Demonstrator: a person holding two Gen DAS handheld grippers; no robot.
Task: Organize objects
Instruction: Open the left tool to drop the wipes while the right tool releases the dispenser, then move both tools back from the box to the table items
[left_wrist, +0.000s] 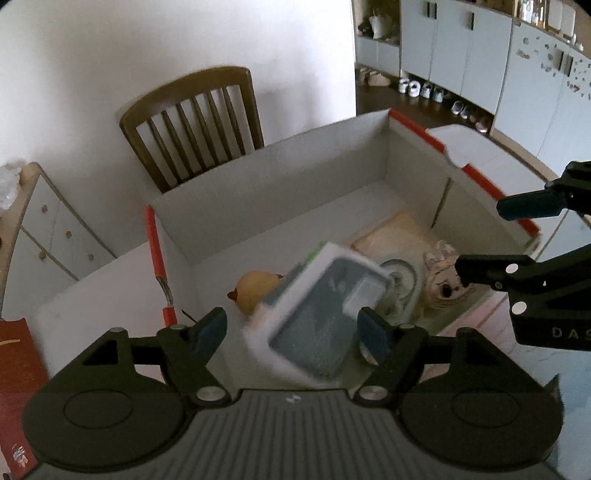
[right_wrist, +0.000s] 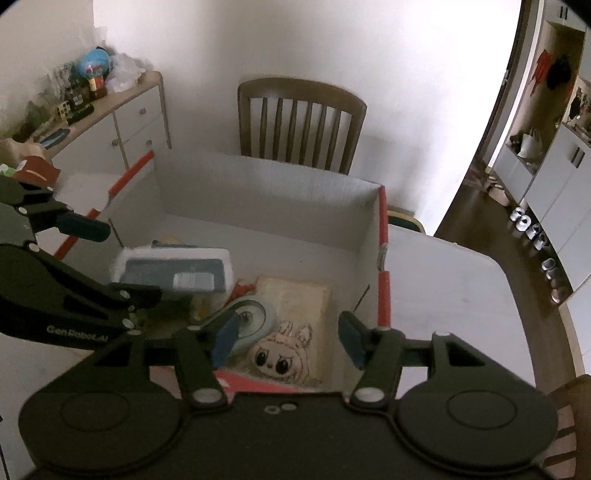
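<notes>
A white cardboard box with red edges (left_wrist: 280, 177) (right_wrist: 266, 192) stands open on the table. A white and grey-blue packet (left_wrist: 317, 314) (right_wrist: 173, 271), blurred, hangs between the open fingers of my left gripper (left_wrist: 291, 328) (right_wrist: 122, 258), above the box's contents; I cannot tell whether they touch it. In the box lie a yellow round toy (left_wrist: 255, 291), a round pale-blue thing (right_wrist: 255, 317), a beige flat pack (right_wrist: 295, 302) and a pink bunny-face plush (right_wrist: 280, 350) (left_wrist: 443, 280). My right gripper (right_wrist: 288, 339) (left_wrist: 480, 240) is open and empty over the plush.
A wooden chair (left_wrist: 195, 118) (right_wrist: 299, 122) stands behind the box. A white cabinet with clutter (right_wrist: 110, 122) is at the left. A red booklet (left_wrist: 18, 369) lies on the white table (right_wrist: 443, 295) beside the box.
</notes>
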